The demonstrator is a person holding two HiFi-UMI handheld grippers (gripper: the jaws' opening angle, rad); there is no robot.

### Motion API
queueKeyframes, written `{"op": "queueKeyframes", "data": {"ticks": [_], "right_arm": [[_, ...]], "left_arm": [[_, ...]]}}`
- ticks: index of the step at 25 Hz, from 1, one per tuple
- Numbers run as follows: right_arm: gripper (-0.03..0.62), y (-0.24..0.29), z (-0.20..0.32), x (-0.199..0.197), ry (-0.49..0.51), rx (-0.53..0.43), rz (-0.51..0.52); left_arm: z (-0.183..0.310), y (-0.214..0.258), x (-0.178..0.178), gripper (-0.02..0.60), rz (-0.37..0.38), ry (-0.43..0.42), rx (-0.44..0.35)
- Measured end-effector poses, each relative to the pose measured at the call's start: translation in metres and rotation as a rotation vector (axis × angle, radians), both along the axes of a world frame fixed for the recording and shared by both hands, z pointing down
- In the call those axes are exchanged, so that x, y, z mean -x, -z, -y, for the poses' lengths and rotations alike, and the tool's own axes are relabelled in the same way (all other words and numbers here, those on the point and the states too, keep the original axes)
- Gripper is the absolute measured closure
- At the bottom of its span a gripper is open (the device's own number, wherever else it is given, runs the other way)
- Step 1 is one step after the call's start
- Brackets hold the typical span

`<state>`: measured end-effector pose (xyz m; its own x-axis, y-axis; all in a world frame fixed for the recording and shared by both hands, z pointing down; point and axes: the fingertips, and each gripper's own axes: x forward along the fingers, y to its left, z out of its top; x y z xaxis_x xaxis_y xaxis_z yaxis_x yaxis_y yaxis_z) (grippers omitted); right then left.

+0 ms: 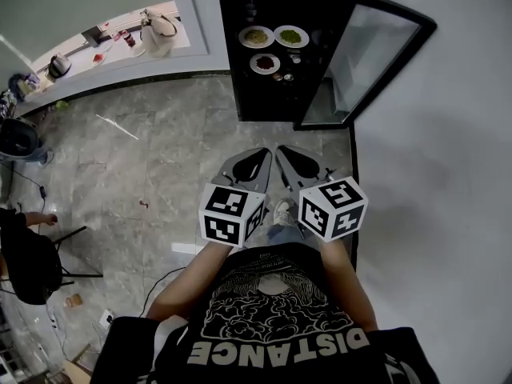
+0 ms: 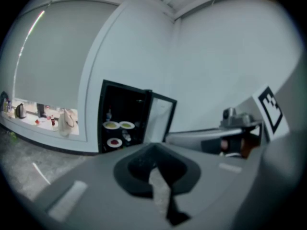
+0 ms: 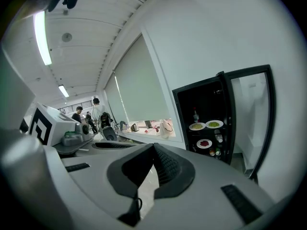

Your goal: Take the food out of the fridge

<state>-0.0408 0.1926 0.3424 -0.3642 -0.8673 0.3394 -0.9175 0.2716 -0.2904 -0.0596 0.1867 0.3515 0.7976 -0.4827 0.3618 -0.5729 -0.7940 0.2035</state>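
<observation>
A black fridge (image 1: 272, 94) stands ahead with its glass door (image 1: 364, 62) swung open to the right. On its shelves sit two plates of greenish food (image 1: 256, 36) (image 1: 291, 35) and, lower down, a plate of red food (image 1: 265, 62). The same plates appear in the left gripper view (image 2: 111, 125) and in the right gripper view (image 3: 197, 126). My left gripper (image 1: 268, 151) and right gripper (image 1: 281, 149) are held side by side over the floor, well short of the fridge. Both are shut and hold nothing, as seen in the left gripper view (image 2: 153, 147) and the right gripper view (image 3: 153, 146).
A white wall (image 1: 448, 134) runs along the right, beside the fridge door. A window ledge (image 1: 104, 50) at the left carries a bag (image 1: 158, 34) and a kettle. People and a chair (image 1: 28, 254) are at the far left. Small bottles (image 1: 282, 77) stand low in the fridge.
</observation>
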Motion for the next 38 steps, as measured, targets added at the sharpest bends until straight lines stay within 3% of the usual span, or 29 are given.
{"op": "queueKeyframes", "data": {"ticks": [8, 19, 25, 33, 38], "right_arm": [[0.592, -0.014, 0.047, -0.043, 0.072, 0.006, 0.096], [0.592, -0.025, 0.102, -0.098, 0.117, 0.010, 0.116], [0.592, -0.026, 0.124, -0.117, 0.141, 0.008, 0.133], [0.592, -0.034, 0.141, -0.134, 0.112, 0.008, 0.191], [0.591, -0.033, 0.144, -0.150, 0.032, 0.013, 0.221]], "left_arm": [[0.051, -0.013, -0.040, 0.581, 0.046, 0.013, 0.001], [0.096, -0.024, -0.099, 0.581, 0.078, -0.017, -0.013], [0.118, -0.027, -0.114, 0.581, 0.100, 0.032, -0.011], [0.136, -0.032, -0.127, 0.580, 0.101, 0.083, -0.011], [0.143, -0.028, -0.136, 0.580, 0.084, 0.084, -0.013]]}}
